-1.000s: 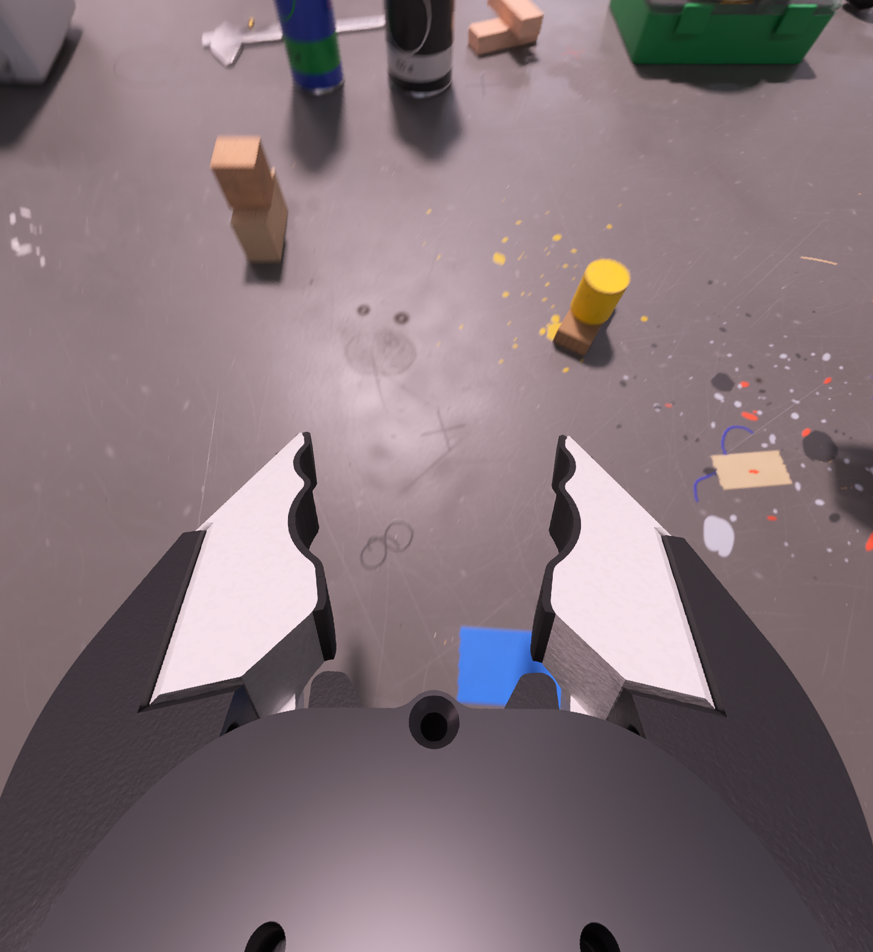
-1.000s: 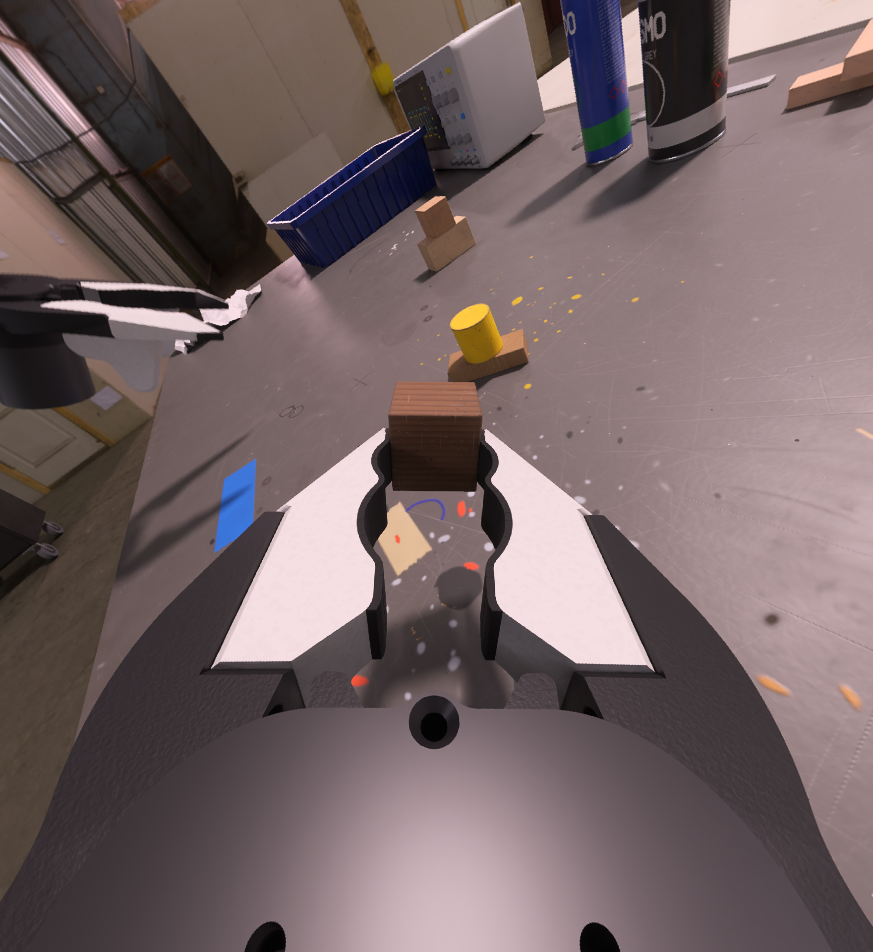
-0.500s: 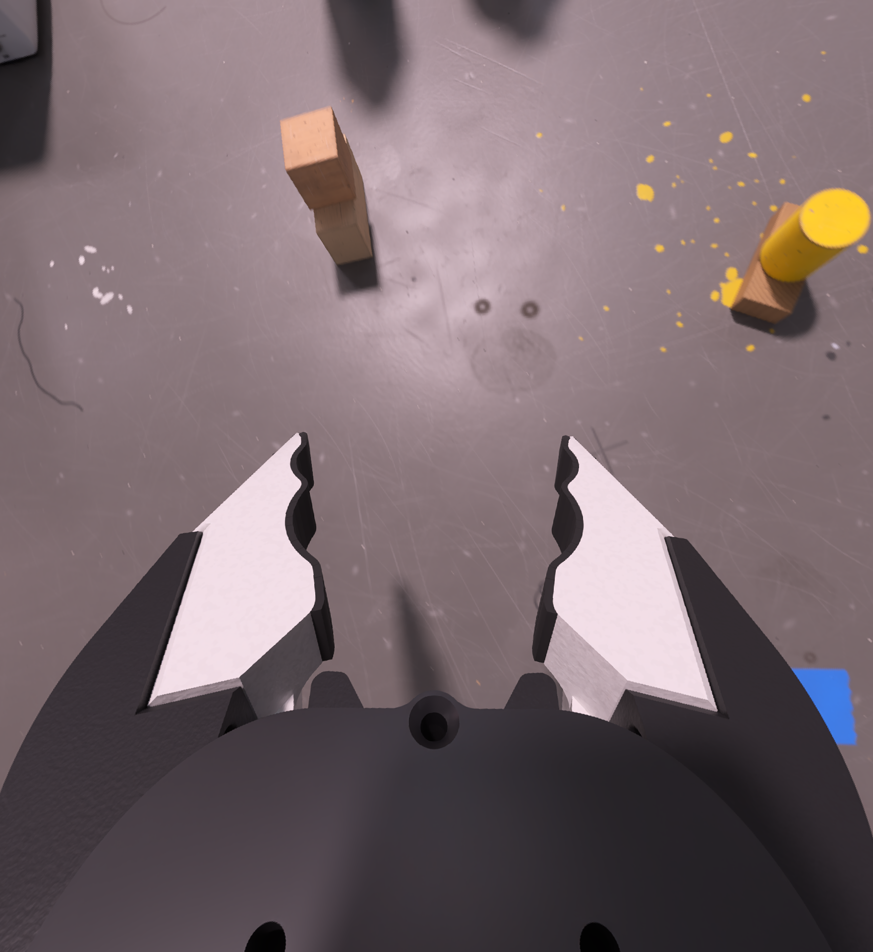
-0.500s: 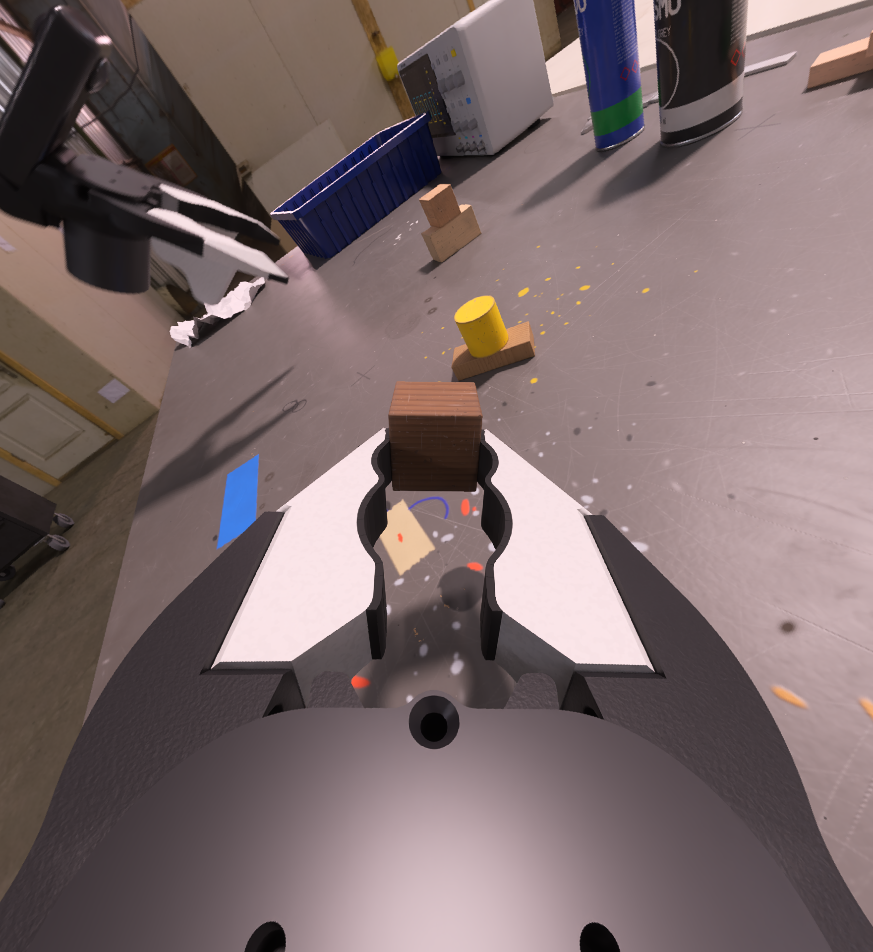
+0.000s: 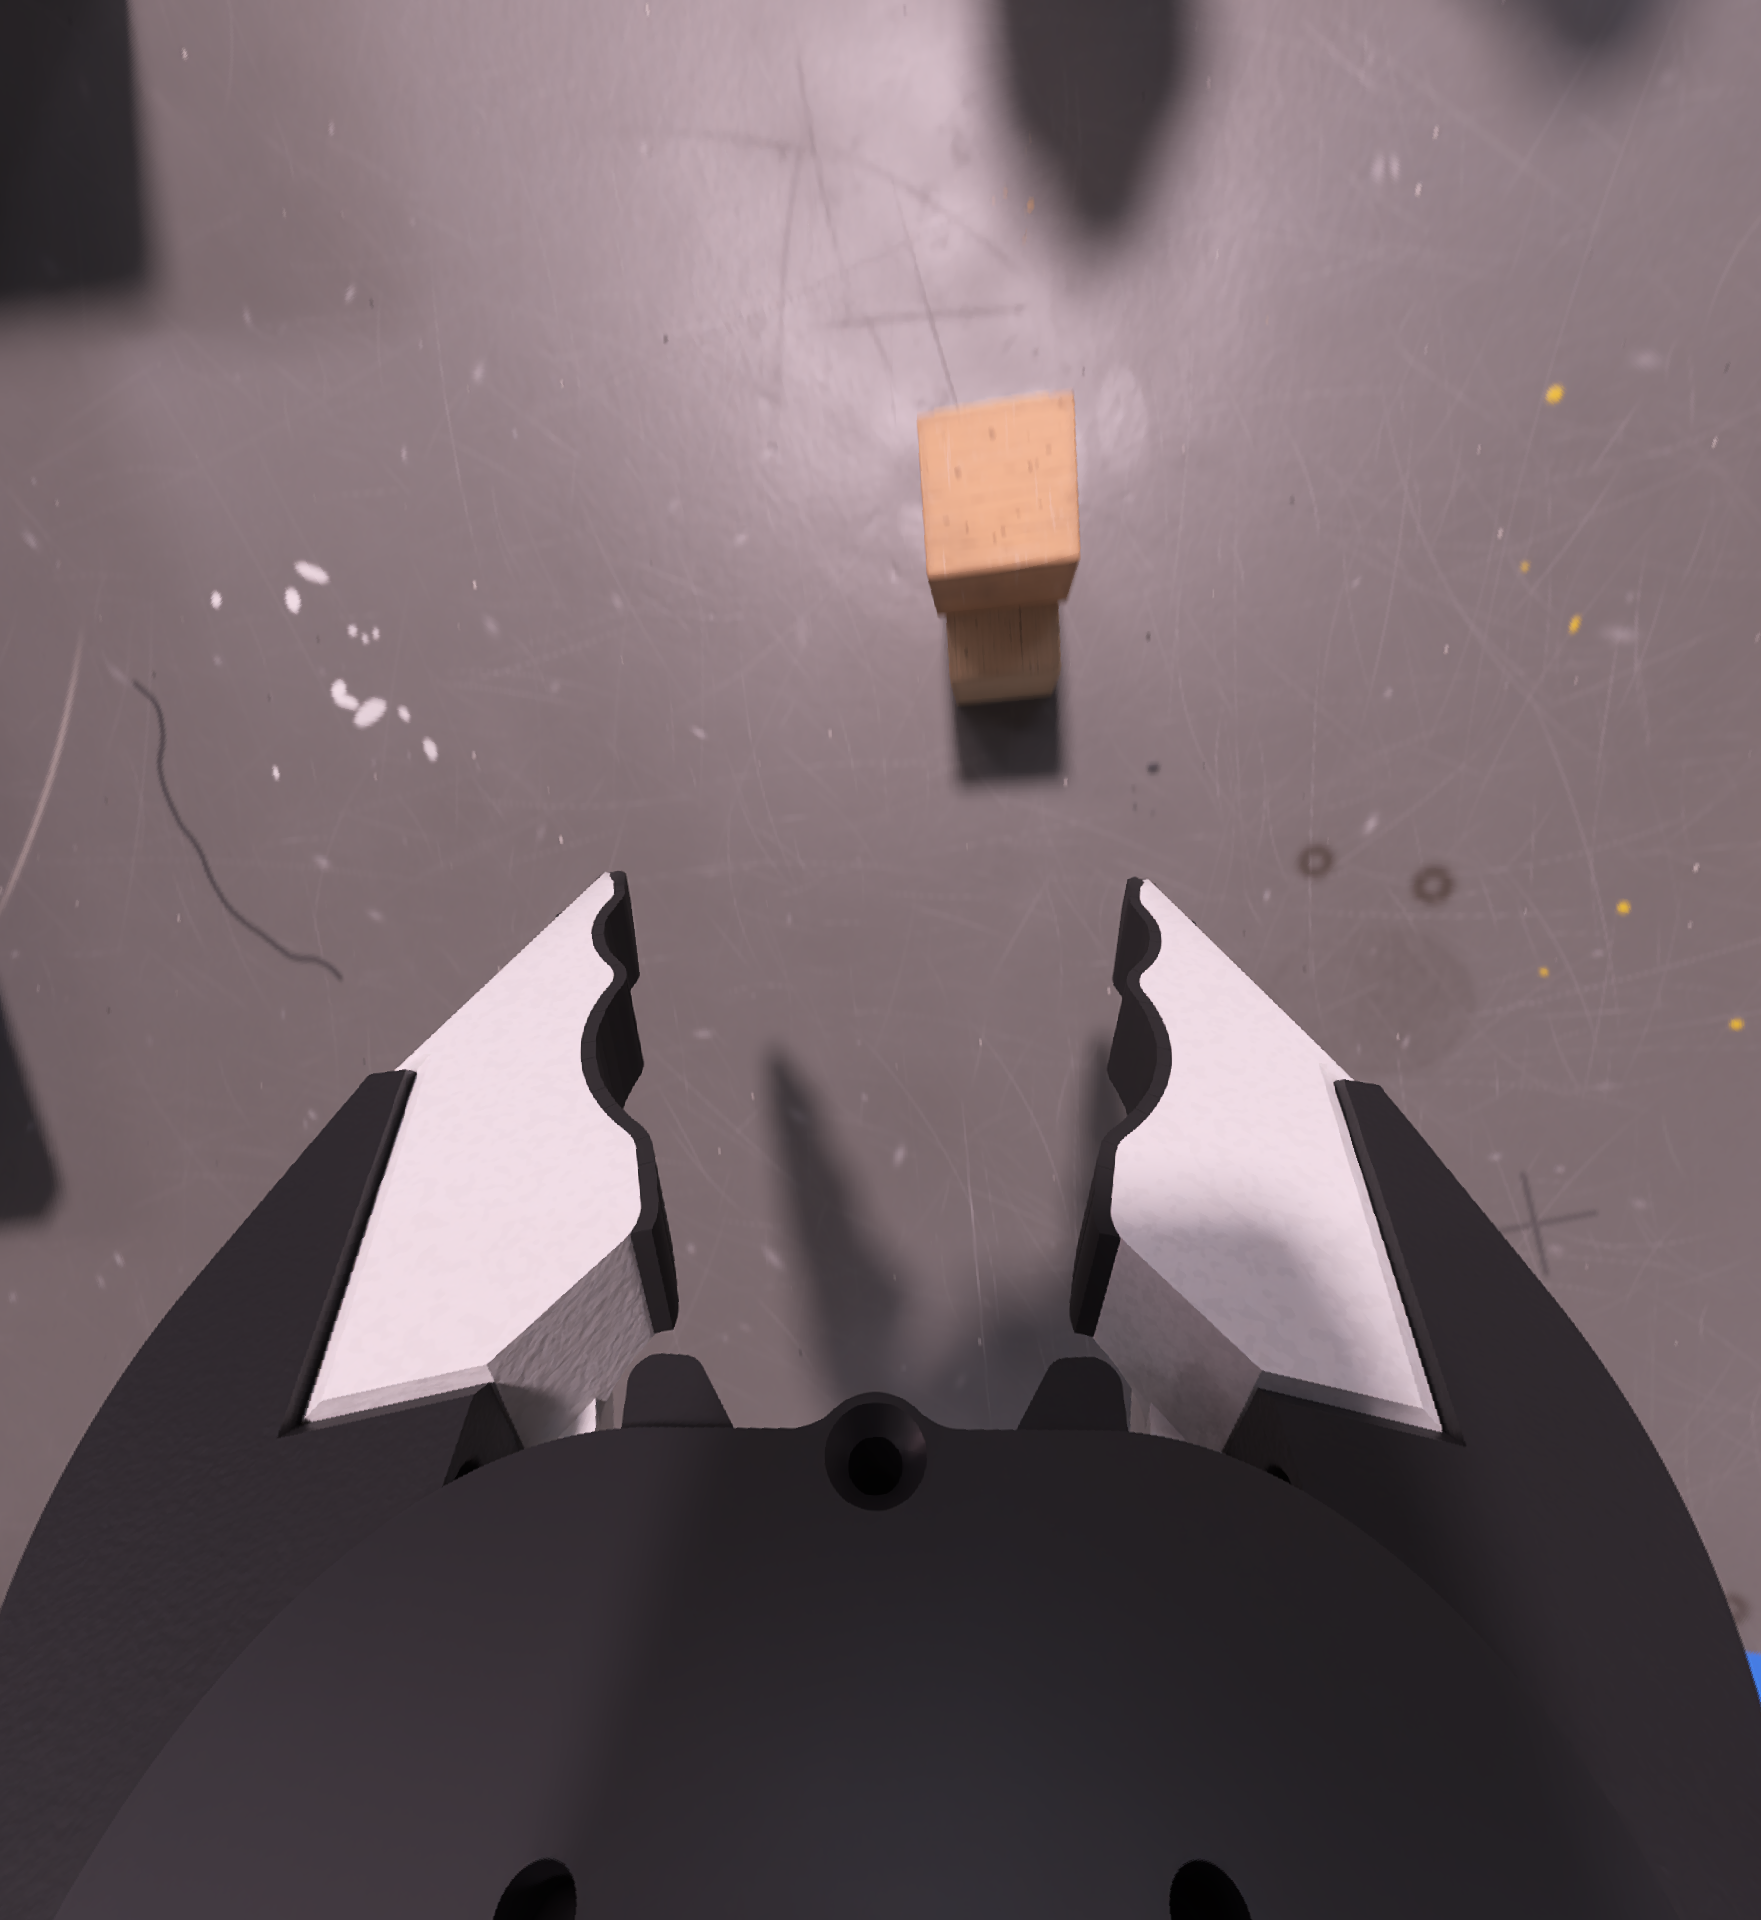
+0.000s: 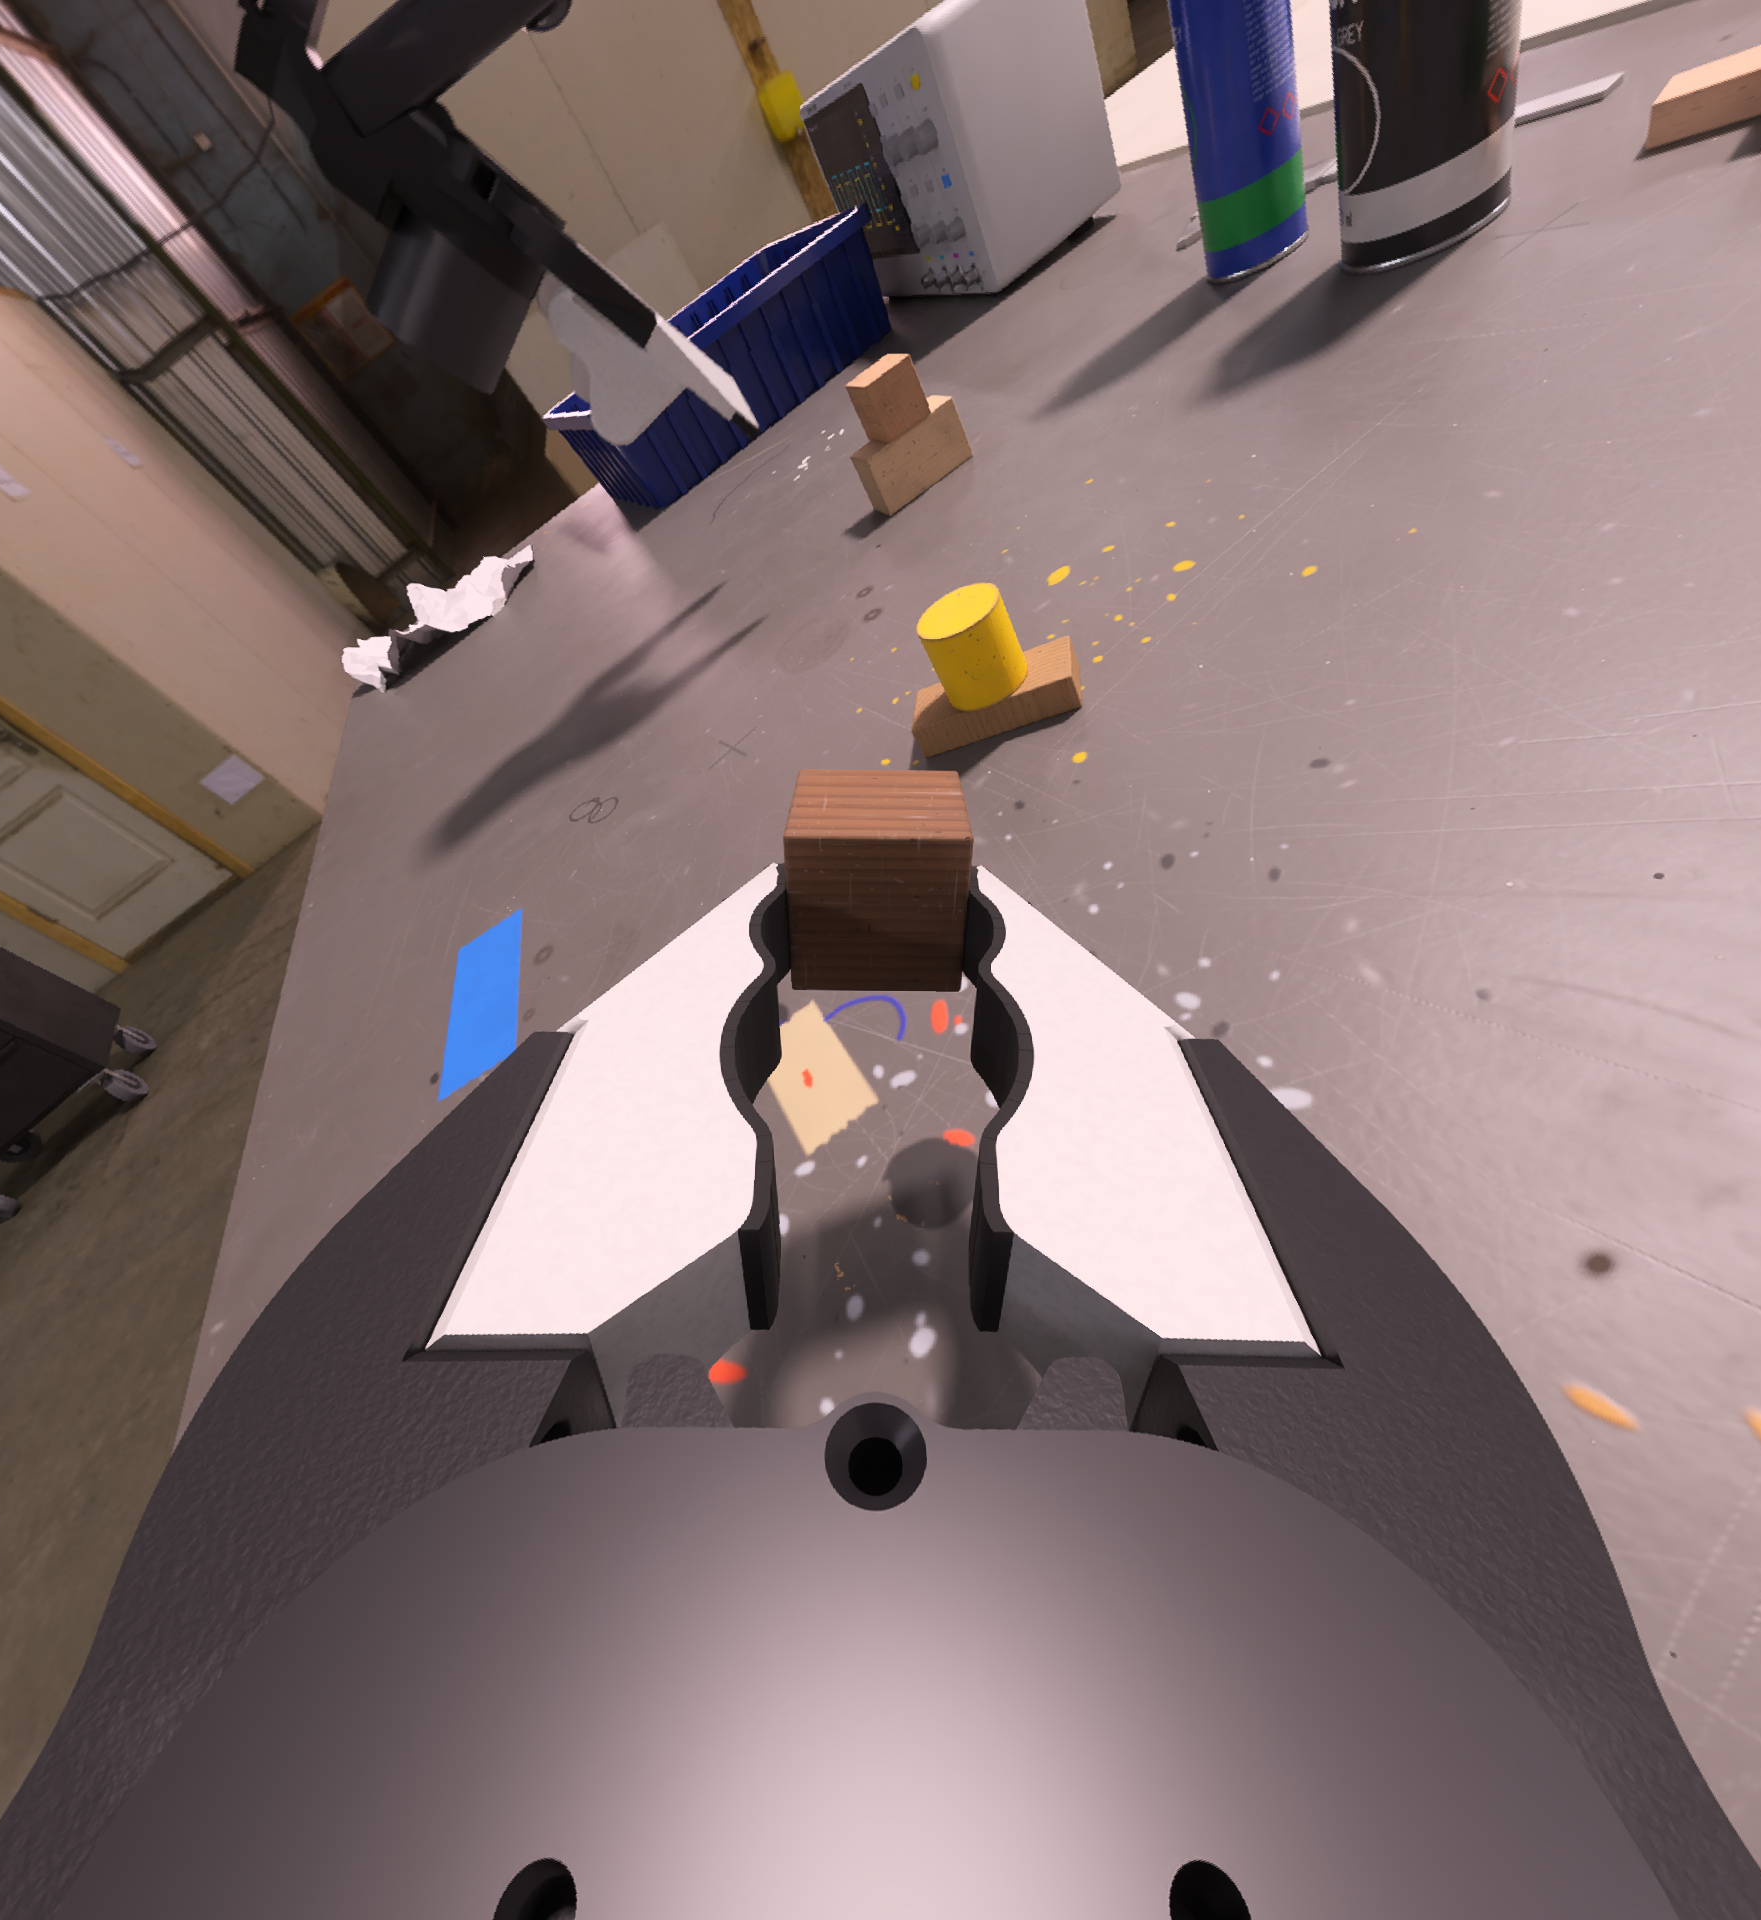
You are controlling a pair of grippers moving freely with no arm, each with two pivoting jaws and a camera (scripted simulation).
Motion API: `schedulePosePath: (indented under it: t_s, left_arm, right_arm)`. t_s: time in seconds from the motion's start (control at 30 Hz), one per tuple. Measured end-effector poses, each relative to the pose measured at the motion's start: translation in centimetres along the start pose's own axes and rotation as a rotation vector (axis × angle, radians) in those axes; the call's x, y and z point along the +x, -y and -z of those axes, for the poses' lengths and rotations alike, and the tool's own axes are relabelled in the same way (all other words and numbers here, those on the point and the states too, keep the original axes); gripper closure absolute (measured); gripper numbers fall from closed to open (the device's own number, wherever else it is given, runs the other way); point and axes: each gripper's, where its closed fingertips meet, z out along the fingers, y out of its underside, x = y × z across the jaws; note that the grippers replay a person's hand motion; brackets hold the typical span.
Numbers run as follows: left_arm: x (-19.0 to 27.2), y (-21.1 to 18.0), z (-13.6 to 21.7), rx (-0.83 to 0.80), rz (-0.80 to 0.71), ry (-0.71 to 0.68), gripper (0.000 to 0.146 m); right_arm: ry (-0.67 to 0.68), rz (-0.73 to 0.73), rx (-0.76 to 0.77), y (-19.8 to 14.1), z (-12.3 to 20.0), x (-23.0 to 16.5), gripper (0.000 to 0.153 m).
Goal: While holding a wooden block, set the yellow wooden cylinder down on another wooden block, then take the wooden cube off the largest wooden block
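My right gripper [image 6: 876, 894] is shut on a dark brown wooden block [image 6: 876, 878] and holds it above the table. The yellow wooden cylinder [image 6: 971, 646] stands on a flat light wooden block [image 6: 1021, 698] ahead of it. Farther back a light wooden cube [image 6: 888, 397] sits on a larger light wooden block [image 6: 915, 459]. In the left wrist view I look down on that cube [image 5: 1001, 497] and the block under it [image 5: 1003, 652]. My left gripper [image 5: 874, 899] is open and empty, high above the table, just short of the cube. It also shows in the right wrist view [image 6: 668, 384].
A blue bin [image 6: 751, 343], a white instrument box [image 6: 969, 156], a blue can [image 6: 1245, 125] and a black can [image 6: 1427, 114] stand at the back. More wood pieces [image 6: 1749, 78] lie far right. Crumpled paper [image 6: 450, 613] lies at the left table edge. A blue patch [image 6: 484, 1003] marks the table.
My left gripper has moved forward and left, away from the cylinder, and now looks down at the cube on its block. It stays open. My right gripper holds the brown block almost still.
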Motion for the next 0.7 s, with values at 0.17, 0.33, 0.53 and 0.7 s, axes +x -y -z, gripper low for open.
schedulePosePath:
  t_s: [0.17,0.33,0.53,0.7]
  left_arm:
    - [-1.1,3.5,-0.4,0.016,-0.010,0.030,0.060]
    - [1.8,6.5,-1.4,-0.044,0.139,-0.189,0.066]
    - [3.1,6.6,-3.8,-0.155,0.196,-0.216,0.074]
    - [1.2,5.3,-5.3,-0.231,0.295,-0.172,0.077]
  right_arm:
    - [0.002,-0.001,0.001,0.0,0.0,0.0,0.121]
    - [0.001,-0.004,-0.003,-0.1,0.0,0.0,0.121]
    - [0.009,-0.003,0.001,0.0,0.1,-0.1,0.121]
    - [0.010,0.001,0.001,-0.1,0.1,-0.1,0.121]
